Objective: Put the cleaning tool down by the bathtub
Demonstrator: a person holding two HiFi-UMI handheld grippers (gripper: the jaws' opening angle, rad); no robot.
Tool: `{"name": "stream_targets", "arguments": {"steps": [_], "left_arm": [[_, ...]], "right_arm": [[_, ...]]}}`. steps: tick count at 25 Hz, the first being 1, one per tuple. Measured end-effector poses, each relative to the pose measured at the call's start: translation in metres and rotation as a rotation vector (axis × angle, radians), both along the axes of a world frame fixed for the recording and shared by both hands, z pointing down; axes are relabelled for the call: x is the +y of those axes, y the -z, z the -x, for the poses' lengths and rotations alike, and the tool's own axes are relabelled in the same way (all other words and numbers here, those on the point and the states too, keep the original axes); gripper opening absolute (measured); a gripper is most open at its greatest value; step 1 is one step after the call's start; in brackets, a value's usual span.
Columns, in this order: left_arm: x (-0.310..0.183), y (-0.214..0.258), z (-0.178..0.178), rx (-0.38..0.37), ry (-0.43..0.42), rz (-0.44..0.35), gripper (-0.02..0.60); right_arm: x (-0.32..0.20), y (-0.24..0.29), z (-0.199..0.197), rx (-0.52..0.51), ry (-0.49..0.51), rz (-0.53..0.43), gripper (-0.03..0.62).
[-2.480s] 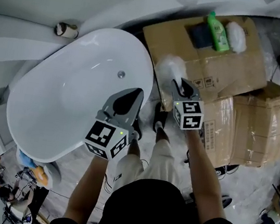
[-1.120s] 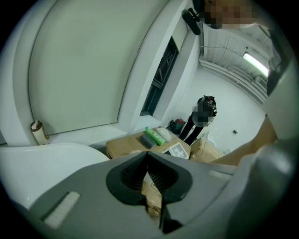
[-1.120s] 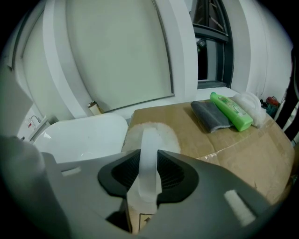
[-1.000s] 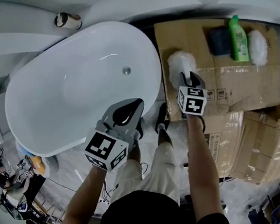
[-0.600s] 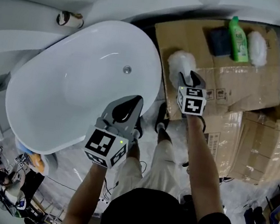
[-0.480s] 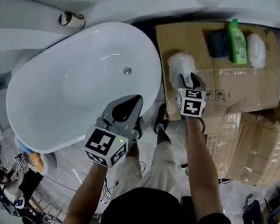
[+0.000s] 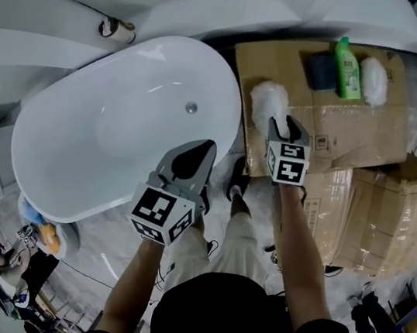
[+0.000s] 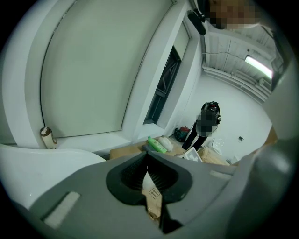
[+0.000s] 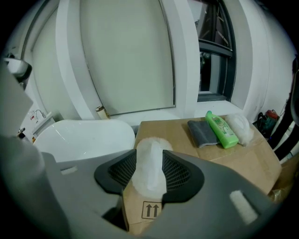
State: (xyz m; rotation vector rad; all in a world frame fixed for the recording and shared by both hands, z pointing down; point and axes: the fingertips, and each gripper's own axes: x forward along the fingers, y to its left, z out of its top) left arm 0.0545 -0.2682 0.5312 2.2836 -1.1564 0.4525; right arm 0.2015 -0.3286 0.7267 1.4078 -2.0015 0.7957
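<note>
Right gripper view: right gripper (image 9: 149,153) tilts down, jaws just opened (off cleaning tool (image 9: 148,177)).

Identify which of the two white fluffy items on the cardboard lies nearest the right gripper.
The cleaning tool nearest the bathtub, ahead of the right gripper; the other pad lies beside the green bottle.

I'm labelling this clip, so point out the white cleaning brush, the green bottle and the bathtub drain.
white cleaning brush (image 7: 265,99), head view, on its fluffy head.
green bottle (image 7: 348,73), head view, middle of its body.
bathtub drain (image 7: 192,107), head view, centre of the metal plug.
</note>
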Motion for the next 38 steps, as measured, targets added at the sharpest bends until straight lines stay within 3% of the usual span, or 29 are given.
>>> {"name": "stream_targets", "arguments": {"steps": [20, 38], "left_arm": [[0.066, 0.042, 0.047, 0.015, -0.069, -0.069, -0.002], [0.146, 0.088, 0.087, 0.045, -0.143, -0.163, -0.002]], "right_arm": [[0.088, 0.104, 0.039, 0.037, -0.006, -0.147, 0.161], [0.192, 0.200, 0.102, 0.042, 0.021, -0.302, 0.083]]}}
